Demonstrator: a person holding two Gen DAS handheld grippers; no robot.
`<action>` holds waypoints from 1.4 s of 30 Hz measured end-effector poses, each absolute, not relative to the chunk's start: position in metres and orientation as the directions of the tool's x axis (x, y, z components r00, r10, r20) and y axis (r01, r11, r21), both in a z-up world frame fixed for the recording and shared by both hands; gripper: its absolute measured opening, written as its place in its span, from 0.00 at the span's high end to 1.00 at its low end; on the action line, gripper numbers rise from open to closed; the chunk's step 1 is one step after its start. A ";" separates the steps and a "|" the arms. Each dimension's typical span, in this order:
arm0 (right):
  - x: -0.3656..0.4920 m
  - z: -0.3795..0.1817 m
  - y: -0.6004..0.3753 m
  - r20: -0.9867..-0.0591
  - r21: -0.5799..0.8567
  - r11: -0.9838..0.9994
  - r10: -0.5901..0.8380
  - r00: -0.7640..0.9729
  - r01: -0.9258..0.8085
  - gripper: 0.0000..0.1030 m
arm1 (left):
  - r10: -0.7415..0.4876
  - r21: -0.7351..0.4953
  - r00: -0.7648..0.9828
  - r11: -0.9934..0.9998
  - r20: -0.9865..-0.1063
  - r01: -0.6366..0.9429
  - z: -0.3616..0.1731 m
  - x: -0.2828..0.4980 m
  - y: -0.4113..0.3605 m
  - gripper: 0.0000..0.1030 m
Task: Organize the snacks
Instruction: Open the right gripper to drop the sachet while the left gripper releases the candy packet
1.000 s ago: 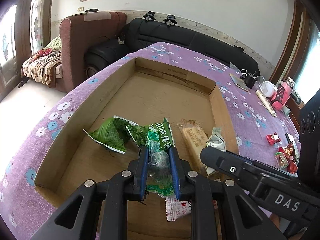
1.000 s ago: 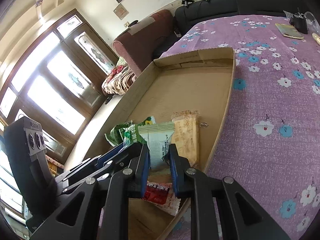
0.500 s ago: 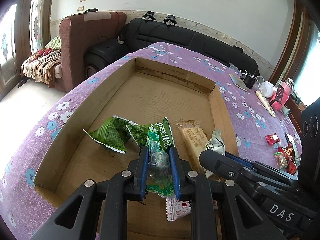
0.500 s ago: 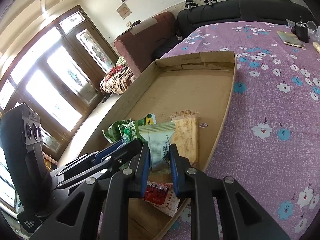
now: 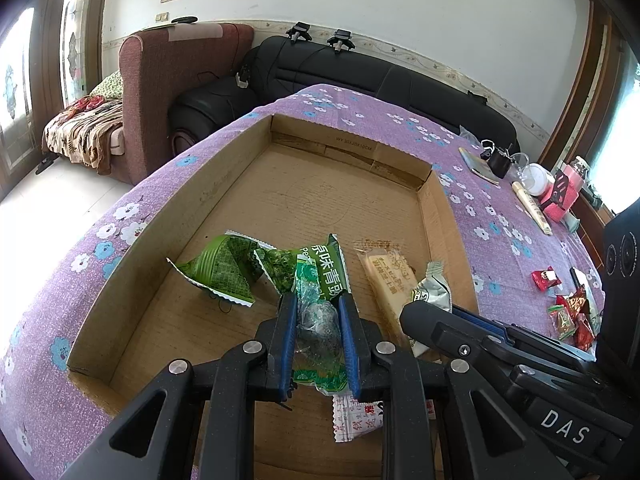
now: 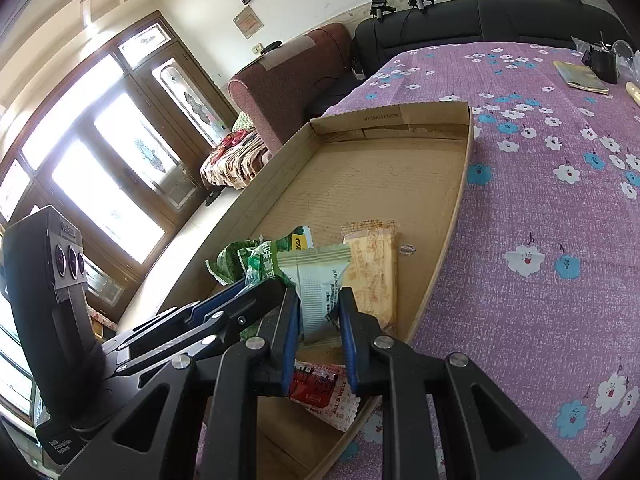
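Observation:
A shallow cardboard tray [image 5: 224,184] [image 6: 456,208] lies on the purple flowered cloth. Over its near end my left gripper [image 5: 318,302] is shut on a green pea snack packet [image 5: 320,280] [image 6: 260,260]. To its right, my right gripper [image 6: 318,300] is shut on a white-green snack packet [image 6: 320,280] [image 5: 430,292]. On the tray floor lie a green wrapped snack [image 5: 224,268], a tan biscuit pack [image 5: 384,276] [image 6: 374,268] and a red-and-white sachet [image 6: 320,392] [image 5: 356,416] under the fingers.
More small red and green snacks [image 5: 568,312] lie on the cloth at the right. A phone [image 5: 478,166] [image 6: 582,78], a black clip, a white cup [image 5: 534,178] and a pink box [image 5: 564,196] stand at the far right. Sofas [image 5: 320,76] stand behind the table.
The right gripper, seen in the left wrist view, has shifted slightly with its packet. Both grips remain shut and the snacks in the tray have not moved.

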State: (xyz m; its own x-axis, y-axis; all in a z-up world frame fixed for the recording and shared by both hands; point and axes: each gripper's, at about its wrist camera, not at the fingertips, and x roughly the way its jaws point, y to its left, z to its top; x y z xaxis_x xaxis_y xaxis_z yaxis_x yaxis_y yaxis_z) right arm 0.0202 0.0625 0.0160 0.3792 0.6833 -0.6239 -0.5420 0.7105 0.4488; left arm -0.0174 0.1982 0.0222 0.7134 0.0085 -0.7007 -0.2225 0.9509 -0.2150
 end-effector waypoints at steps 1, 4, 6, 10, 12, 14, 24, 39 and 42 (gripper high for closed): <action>0.020 0.016 0.062 -0.624 0.449 0.710 0.683 0.379 -0.542 0.81 | 0.008 -0.215 0.713 0.951 -0.701 -0.222 0.022 -0.017 0.198 0.79; 0.021 0.016 0.062 -0.624 0.449 0.710 0.684 0.379 -0.542 0.81 | 0.008 -0.217 0.715 0.951 -0.700 -0.222 0.022 -0.018 0.198 0.79; 0.020 0.016 0.062 -0.624 0.450 0.710 0.684 0.378 -0.541 0.81 | 0.009 -0.216 0.715 0.951 -0.699 -0.223 0.022 -0.018 0.198 0.79; 0.020 0.016 0.062 -0.624 0.450 0.710 0.684 0.378 -0.541 0.81 | 0.009 -0.218 0.716 0.950 -0.698 -0.224 0.023 -0.019 0.199 0.79; 0.020 0.016 0.062 -0.624 0.450 0.710 0.684 0.378 -0.541 0.81 | 0.009 -0.217 0.717 0.950 -0.697 -0.224 0.023 -0.019 0.199 0.79; 0.020 0.016 0.062 -0.624 0.450 0.710 0.684 0.378 -0.542 0.81 | 0.009 -0.218 0.717 0.950 -0.698 -0.223 0.023 -0.019 0.199 0.79; 0.020 0.016 0.062 -0.624 0.451 0.710 0.684 0.378 -0.541 0.81 | 0.009 -0.223 0.719 0.948 -0.695 -0.228 0.024 -0.020 0.202 0.79; 0.020 0.017 0.062 -0.623 0.451 0.709 0.685 0.377 -0.541 0.81 | 0.009 -0.230 0.722 0.945 -0.692 -0.231 0.026 -0.020 0.203 0.79; 0.018 0.016 0.062 -0.623 0.452 0.709 0.686 0.377 -0.541 0.80 | 0.009 -0.230 0.723 0.945 -0.691 -0.232 0.026 -0.020 0.204 0.79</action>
State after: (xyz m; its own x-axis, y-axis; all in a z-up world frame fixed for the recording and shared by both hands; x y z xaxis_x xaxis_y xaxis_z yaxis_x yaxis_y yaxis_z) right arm 0.0184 0.0624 0.0158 0.3767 0.6856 -0.6229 -0.5415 0.7086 0.4525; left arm -0.0205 0.2035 0.0256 0.7226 0.0094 -0.6912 -0.2320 0.9452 -0.2297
